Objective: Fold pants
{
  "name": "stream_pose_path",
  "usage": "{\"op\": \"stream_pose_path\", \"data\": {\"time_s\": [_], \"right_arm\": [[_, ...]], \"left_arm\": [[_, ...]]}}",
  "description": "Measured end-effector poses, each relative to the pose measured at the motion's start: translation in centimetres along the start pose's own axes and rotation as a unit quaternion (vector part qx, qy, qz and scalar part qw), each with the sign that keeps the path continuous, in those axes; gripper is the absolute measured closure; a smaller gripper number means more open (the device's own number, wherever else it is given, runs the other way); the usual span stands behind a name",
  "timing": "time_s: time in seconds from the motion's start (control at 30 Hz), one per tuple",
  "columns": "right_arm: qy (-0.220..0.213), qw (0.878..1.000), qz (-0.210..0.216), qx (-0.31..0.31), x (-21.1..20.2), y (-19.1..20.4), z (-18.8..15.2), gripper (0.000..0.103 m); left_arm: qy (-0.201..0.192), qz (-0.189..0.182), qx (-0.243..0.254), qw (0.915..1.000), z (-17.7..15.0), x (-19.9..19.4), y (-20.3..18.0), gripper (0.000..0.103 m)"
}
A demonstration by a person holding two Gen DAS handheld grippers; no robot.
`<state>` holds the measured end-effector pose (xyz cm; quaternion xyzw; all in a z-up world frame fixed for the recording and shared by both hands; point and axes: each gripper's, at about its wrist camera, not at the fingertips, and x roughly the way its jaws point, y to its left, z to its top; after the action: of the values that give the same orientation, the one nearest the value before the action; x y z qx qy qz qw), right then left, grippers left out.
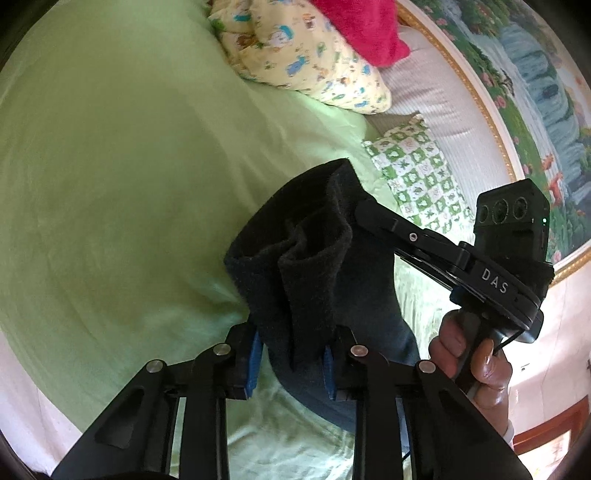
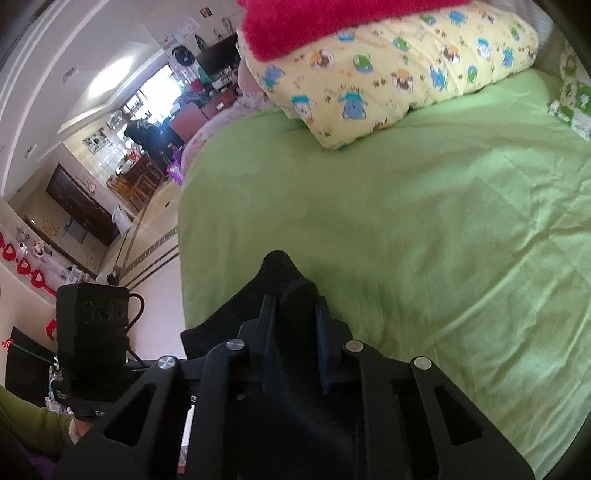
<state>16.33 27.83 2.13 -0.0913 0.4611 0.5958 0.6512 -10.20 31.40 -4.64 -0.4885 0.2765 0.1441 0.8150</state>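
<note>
I've got the left gripper [image 1: 291, 363] clamped on the pants [image 1: 295, 266], blue fingers [image 1: 255, 365] pinching a bunched dark fold from both sides. The fabric stands up past the fingers in a crumpled column, fuzzy black edge on top, and hangs lifted above the bed [image 1: 110, 166], a lower part trailing down toward the sheet. In the left wrist view the right gripper [image 1: 369, 216] comes in from the right, its tip buried in the same cloth near the top edge, a hand [image 1: 472, 362] wrapped round its handle

Right wrist view: right gripper [image 2: 293, 343] closed on the pants [image 2: 280, 280] too, fingers [image 2: 266, 332] close together with dark cloth squeezed between them, a pointed bit of fabric poking out past the tips. Pants here sit at the near edge of the bed [image 2: 406, 221], over the green sheet. The left gripper's body [image 2: 92, 325] shows at the left, a green sleeve [image 2: 33, 421] behind it

On the far side of the bed: yellow cartoon-print pillow [image 2: 388, 70] with a red blanket [image 2: 332, 22] on top, green checked pillow [image 1: 417, 173] near the headboard, waterfall mural [image 1: 535, 92] behind it
</note>
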Motion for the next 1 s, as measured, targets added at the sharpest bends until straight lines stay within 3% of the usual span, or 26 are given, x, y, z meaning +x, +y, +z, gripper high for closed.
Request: {"op": "stream_pose_path", "data": {"time_s": [0.57,0.8,1.0], "right_arm": [[-0.122,0.991,0.024,0.054,-7.4,0.5,-2.7,0.084],[-0.179,0.979,0.044,0.090,-10.8,-0.5,-4.8,0.084],[-0.237,0.961,0.051,0.132,-14.4,-2.1,-7.7,0.084]], "left_arm": [[-0.027,-0.023,0.074,0.9966,-0.6,-2.3,-5.9,0.080],[-0.027,-0.040,0.111,0.9926,-1.6,-2.8,-9.2,0.080],[-0.015,-0.065,0.142,0.9876,-3.0,-2.6,-12.7,0.080]]}}
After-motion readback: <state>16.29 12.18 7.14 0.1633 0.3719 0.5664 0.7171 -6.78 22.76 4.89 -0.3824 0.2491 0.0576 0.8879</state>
